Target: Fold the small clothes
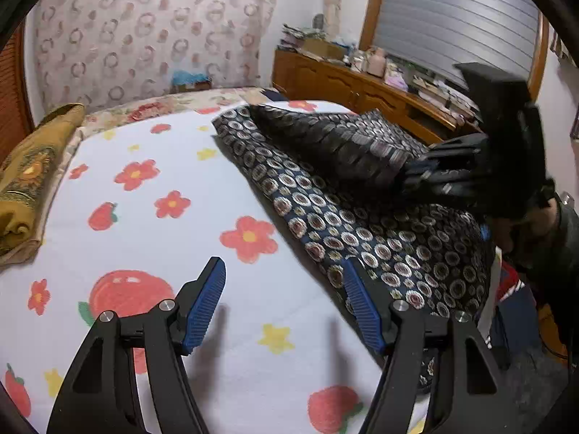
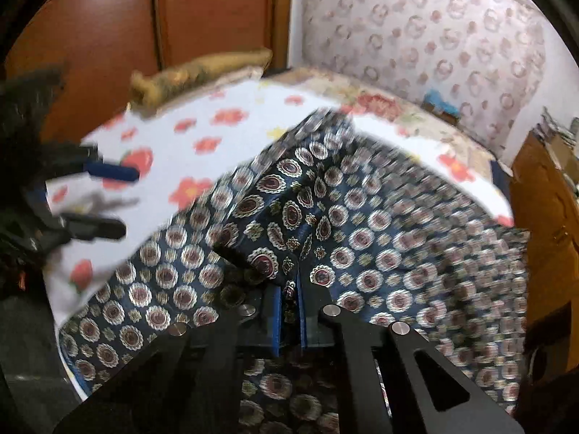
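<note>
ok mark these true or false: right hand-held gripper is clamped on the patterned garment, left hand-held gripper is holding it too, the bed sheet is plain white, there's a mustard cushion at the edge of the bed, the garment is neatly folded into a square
1. The right hand-held gripper is clamped on the patterned garment. True.
2. The left hand-held gripper holds it too. False: it is open with only the sheet between its fingers.
3. The bed sheet is plain white. False: it has red flowers and fruit.
4. A mustard cushion lies at the bed's edge. True.
5. The garment is folded into a square. False: it lies spread out, with one part lifted.
</note>
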Tool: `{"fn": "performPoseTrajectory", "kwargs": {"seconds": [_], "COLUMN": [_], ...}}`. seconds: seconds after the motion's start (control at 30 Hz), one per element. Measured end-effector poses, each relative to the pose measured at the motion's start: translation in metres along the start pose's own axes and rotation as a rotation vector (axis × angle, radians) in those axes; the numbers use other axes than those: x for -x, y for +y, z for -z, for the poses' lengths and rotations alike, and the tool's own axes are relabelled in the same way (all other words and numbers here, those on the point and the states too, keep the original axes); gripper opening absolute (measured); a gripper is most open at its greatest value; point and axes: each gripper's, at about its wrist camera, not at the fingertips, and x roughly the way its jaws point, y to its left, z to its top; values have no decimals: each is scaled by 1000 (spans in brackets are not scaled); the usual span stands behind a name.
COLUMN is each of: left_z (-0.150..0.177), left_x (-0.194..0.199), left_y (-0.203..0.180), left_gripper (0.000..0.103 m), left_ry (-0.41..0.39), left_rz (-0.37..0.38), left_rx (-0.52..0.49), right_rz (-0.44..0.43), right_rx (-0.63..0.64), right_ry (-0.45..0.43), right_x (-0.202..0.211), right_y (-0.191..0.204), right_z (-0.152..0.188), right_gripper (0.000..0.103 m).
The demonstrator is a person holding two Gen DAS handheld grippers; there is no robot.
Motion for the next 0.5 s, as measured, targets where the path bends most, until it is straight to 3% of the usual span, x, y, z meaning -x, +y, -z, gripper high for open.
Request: {"fn": "performPoseTrajectory", "kwargs": {"seconds": [0.17,0.5], "left_z": [-5,-42], "left_x": [6,-7], "left_y": [4,0], "left_gripper": [68,68], "left_ry": [-28,-60], "left_rz": [-7,10], "left_rx": [19,-10], "right_rz": [35,163], "right_rx": [-88,-240], "right_ry": [-99,-98], "right_x": [37,43], "right_y": [-30,-111], "right_z": [-13,-22], "right_gripper": [7,7]}}
